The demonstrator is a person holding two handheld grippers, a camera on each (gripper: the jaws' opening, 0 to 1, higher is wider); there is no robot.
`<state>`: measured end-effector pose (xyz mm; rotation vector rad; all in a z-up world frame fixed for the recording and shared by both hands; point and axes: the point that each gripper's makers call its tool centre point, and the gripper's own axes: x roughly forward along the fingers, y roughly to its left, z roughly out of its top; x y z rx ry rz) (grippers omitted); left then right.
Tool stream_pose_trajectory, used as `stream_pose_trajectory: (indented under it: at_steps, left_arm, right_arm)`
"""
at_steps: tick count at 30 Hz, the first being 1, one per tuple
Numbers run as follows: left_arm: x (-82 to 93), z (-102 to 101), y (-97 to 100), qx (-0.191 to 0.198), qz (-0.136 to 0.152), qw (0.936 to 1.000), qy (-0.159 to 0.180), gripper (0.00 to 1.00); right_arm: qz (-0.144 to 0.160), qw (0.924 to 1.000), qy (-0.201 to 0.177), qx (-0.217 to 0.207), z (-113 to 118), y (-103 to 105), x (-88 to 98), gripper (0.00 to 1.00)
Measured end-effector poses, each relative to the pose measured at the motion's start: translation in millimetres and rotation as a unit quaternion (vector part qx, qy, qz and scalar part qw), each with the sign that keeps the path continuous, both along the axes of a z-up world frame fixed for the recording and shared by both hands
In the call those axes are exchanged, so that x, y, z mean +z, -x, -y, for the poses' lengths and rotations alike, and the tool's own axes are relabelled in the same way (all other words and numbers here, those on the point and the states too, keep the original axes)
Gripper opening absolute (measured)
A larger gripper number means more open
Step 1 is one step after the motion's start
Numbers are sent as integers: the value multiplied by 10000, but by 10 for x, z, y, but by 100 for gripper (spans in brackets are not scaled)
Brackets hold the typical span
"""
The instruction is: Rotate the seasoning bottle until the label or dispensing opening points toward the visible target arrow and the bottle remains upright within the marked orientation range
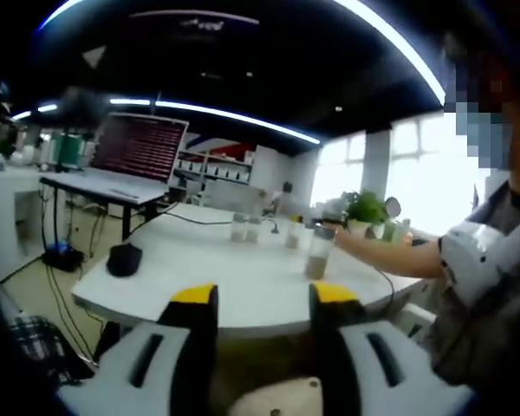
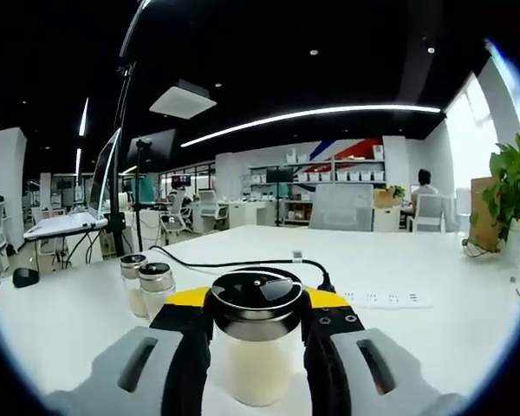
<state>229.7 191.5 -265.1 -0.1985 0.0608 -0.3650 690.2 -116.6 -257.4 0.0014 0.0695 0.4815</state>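
Right gripper view: the right hand-held gripper (image 2: 258, 334) clamps the black-capped clear glass seasoning bottle (image 2: 256, 347), so twist slowly, keeping it vertical on the white desk (image 2: 416, 347).

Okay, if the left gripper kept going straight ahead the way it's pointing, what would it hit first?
Probably the near edge of the white table, which lies just beyond the open left gripper. Farther along that line stands a seasoning bottle, but depth is hard to judge.
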Motion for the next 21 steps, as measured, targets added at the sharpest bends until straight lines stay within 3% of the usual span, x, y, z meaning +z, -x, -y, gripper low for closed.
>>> stream_pose_trajectory:
  at_steps: [9, 21]
  left_arm:
    - [-29, 107, -34, -123, -35, 9999, -7, 44]
    - [24, 56, 20, -47, 57, 10000, 43, 44]
  right_arm:
    - [52, 10000, 45, 64, -4, -16, 5, 39]
    - [-6, 9998, 166, 123, -19, 73, 4, 38]
